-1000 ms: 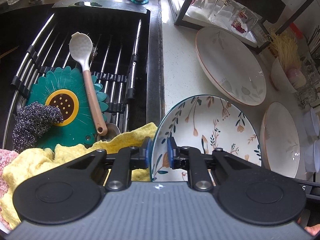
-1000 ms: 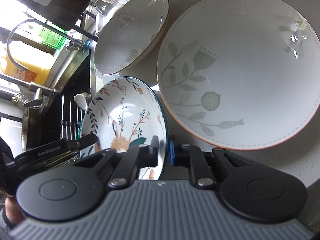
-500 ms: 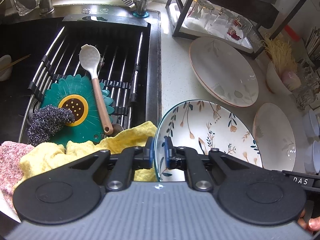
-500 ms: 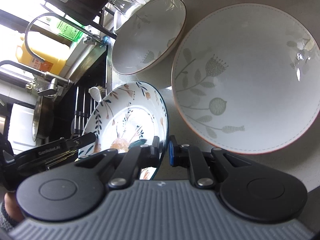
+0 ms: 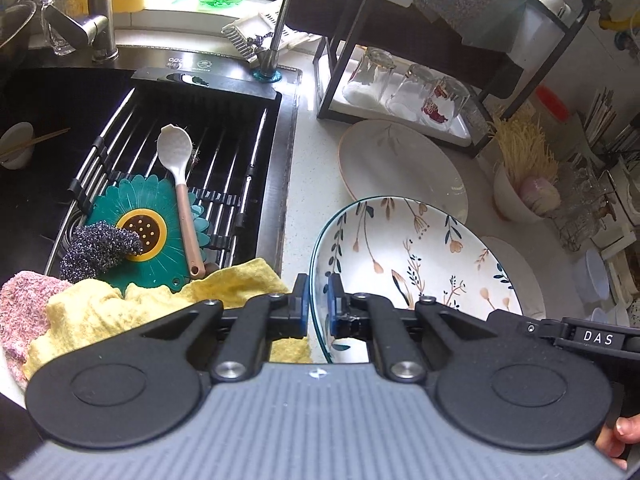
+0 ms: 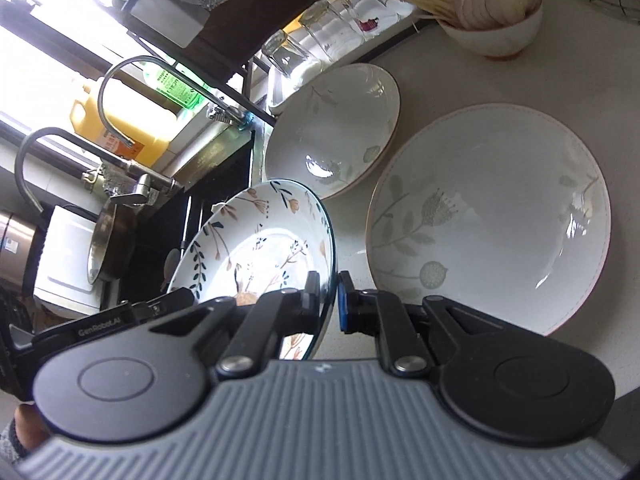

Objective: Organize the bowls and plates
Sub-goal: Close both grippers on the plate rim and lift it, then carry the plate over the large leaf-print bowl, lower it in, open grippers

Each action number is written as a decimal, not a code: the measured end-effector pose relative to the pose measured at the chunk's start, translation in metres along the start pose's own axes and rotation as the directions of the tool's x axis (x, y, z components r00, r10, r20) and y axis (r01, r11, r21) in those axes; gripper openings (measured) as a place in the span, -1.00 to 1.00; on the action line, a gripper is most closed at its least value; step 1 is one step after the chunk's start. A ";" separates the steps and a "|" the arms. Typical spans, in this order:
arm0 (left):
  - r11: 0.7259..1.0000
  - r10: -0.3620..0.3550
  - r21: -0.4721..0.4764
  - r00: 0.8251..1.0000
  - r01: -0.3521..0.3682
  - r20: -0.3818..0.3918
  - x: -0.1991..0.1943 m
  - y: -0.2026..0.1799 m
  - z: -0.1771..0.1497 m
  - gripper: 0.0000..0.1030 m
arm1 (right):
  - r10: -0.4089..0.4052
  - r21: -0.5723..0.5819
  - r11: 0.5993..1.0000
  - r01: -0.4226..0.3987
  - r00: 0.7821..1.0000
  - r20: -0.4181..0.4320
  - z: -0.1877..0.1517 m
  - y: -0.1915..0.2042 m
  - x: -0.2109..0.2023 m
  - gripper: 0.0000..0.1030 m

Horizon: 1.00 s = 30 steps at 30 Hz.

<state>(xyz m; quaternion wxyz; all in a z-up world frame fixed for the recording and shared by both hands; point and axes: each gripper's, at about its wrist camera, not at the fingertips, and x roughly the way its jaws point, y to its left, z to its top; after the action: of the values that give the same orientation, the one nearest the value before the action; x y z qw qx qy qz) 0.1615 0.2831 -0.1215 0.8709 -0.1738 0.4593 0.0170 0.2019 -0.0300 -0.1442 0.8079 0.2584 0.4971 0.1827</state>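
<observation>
A floral bowl [image 5: 416, 256] with a teal rim hangs above the counter, held from both sides. My left gripper [image 5: 318, 306] is shut on its left rim. My right gripper [image 6: 329, 298] is shut on its right rim, and the same floral bowl [image 6: 256, 248] fills the left of the right wrist view. Two white plates with grey leaf prints lie on the counter: a far plate [image 5: 400, 168] [image 6: 332, 132] by the glass rack and a near plate [image 5: 516, 276] [image 6: 488, 216], partly hidden behind the bowl in the left wrist view.
A black sink [image 5: 208, 120] with a wire rack, a green flower mat [image 5: 152, 236], a spoon [image 5: 178, 184] and cloths [image 5: 120, 304] lies left. A black shelf frame [image 5: 400, 92] with upturned glasses stands behind. A small bowl [image 6: 496, 32] of noodles sits at the far right.
Both grippers have risen with the floral bowl, lifting it off the counter. The left jaws closed fully onto its rim. More of the sink, taps and shelf has come into view.
</observation>
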 end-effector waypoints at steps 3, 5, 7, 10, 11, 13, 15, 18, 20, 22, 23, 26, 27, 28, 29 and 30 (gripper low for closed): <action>1.000 -0.010 -0.004 1.000 0.010 0.019 -0.004 -0.008 -0.001 -0.79 | 0.008 -0.014 1.000 -0.007 1.000 0.022 0.007 -0.003 -0.008 -0.76; 1.000 -0.019 -0.007 0.999 0.020 0.025 -0.005 -0.013 -0.002 -0.79 | 0.011 -0.024 1.000 -0.010 0.999 0.035 0.010 -0.004 -0.014 -0.76; 1.000 -0.031 -0.001 0.999 0.031 0.027 -0.004 -0.020 -0.002 -0.79 | 0.009 -0.032 0.999 -0.007 0.999 0.048 0.013 -0.007 -0.020 -0.76; 0.999 -0.050 0.020 0.998 0.049 0.026 0.000 -0.033 -0.001 -0.79 | -0.006 -0.041 0.999 0.009 0.998 0.066 0.016 -0.013 -0.028 -0.76; 0.998 -0.056 0.029 0.998 0.055 0.026 0.002 -0.038 -0.001 -0.79 | -0.012 -0.045 0.999 0.016 0.997 0.073 0.017 -0.016 -0.032 -0.76; 0.996 -0.068 0.053 0.997 0.067 0.020 0.007 -0.048 -0.002 -0.79 | -0.028 -0.047 0.998 0.032 0.996 0.084 0.019 -0.022 -0.038 -0.76; 0.994 -0.086 0.071 0.996 0.086 0.002 0.015 -0.059 -0.004 -0.79 | -0.046 -0.047 0.998 0.050 0.994 0.095 0.020 -0.029 -0.045 -0.76; 0.989 -0.115 0.094 0.993 0.117 -0.028 0.028 -0.073 -0.003 -0.78 | -0.073 -0.027 0.997 0.076 0.991 0.111 0.022 -0.044 -0.054 -0.76; 0.986 -0.128 0.103 0.991 0.132 -0.045 0.037 -0.081 -0.004 -0.78 | -0.087 -0.014 0.996 0.089 0.989 0.119 0.022 -0.053 -0.057 -0.76; 0.983 -0.139 0.108 0.988 0.146 -0.068 0.046 -0.088 -0.004 -0.78 | -0.111 -0.008 0.994 0.113 0.986 0.122 0.020 -0.062 -0.059 -0.76; 0.982 -0.145 0.108 0.986 0.153 -0.079 0.051 -0.090 -0.004 -0.78 | -0.122 -0.005 0.992 0.123 0.985 0.125 0.018 -0.066 -0.061 -0.76; 0.977 -0.160 0.126 0.980 0.174 -0.117 0.067 -0.100 -0.006 -0.78 | -0.150 0.020 0.989 0.149 0.980 0.131 0.015 -0.078 -0.063 -0.76; 0.975 -0.164 0.129 0.978 0.181 -0.131 0.073 -0.103 -0.007 -0.78 | -0.163 0.026 0.987 0.161 0.978 0.133 0.014 -0.082 -0.063 -0.76; 0.973 -0.168 0.133 0.975 0.188 -0.145 0.078 -0.106 -0.008 -0.78 | -0.175 0.028 0.985 0.173 0.975 0.135 0.013 -0.084 -0.063 -0.76; 0.971 -0.172 0.138 0.972 0.195 -0.160 0.085 -0.110 -0.009 -0.78 | -0.189 0.033 0.982 0.187 0.972 0.138 0.012 -0.088 -0.064 -0.76; 0.970 -0.174 0.142 0.969 0.199 -0.173 0.090 -0.113 -0.010 -0.78 | -0.203 0.043 0.979 0.199 0.969 0.141 0.012 -0.092 -0.064 -0.76</action>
<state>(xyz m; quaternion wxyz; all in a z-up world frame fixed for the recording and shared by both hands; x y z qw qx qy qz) 0.2268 0.1618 -0.1666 0.8402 -0.1475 0.5088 -0.1158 0.1881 -0.1416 -0.1499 0.8523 0.2309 0.4635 0.0735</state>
